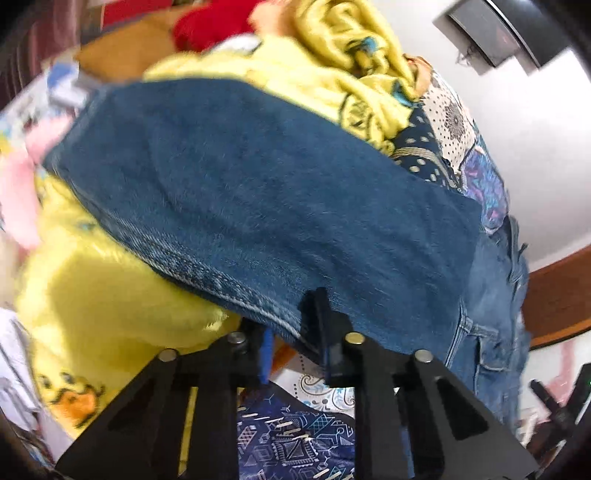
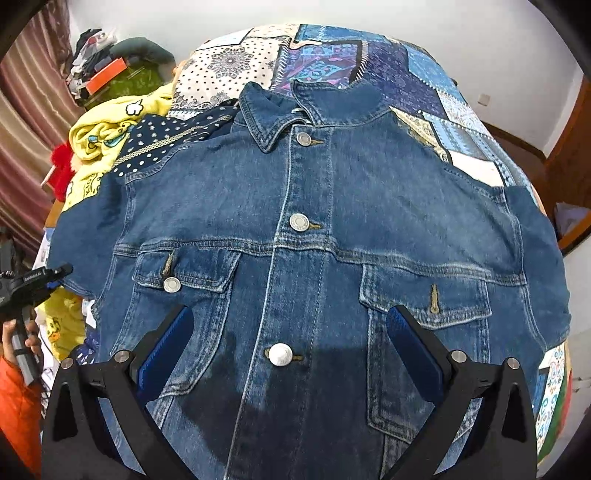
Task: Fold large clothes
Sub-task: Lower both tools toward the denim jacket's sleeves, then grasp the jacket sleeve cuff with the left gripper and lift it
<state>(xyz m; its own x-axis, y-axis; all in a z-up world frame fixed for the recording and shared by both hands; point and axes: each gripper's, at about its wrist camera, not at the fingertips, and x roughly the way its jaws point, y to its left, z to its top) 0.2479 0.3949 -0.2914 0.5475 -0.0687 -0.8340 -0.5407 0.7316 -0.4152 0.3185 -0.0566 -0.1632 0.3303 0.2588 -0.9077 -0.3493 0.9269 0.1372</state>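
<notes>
A blue denim jacket [image 2: 295,221] lies face up and buttoned on the bed, collar at the far end. Its sleeve [image 1: 258,192] stretches across the left wrist view, over yellow clothes. My left gripper [image 1: 295,325] is shut on the sleeve's stitched edge, with the denim pinched between the two black fingers. The same gripper [image 2: 61,271] shows at the jacket's left side in the right wrist view. My right gripper [image 2: 290,325] hovers open above the jacket's lower front. Its blue pads [image 2: 166,350] stand wide apart on either side of the white button, with nothing gripped.
A blue patchwork bedspread [image 2: 406,66] covers the bed. Yellow printed garments [image 2: 107,136] and a fluffy yellow cloth [image 1: 92,295] are heaped on the left, with a red item [image 1: 207,29] behind. A person's hand [image 2: 22,339] and orange sleeve [image 2: 14,406] are at the left edge.
</notes>
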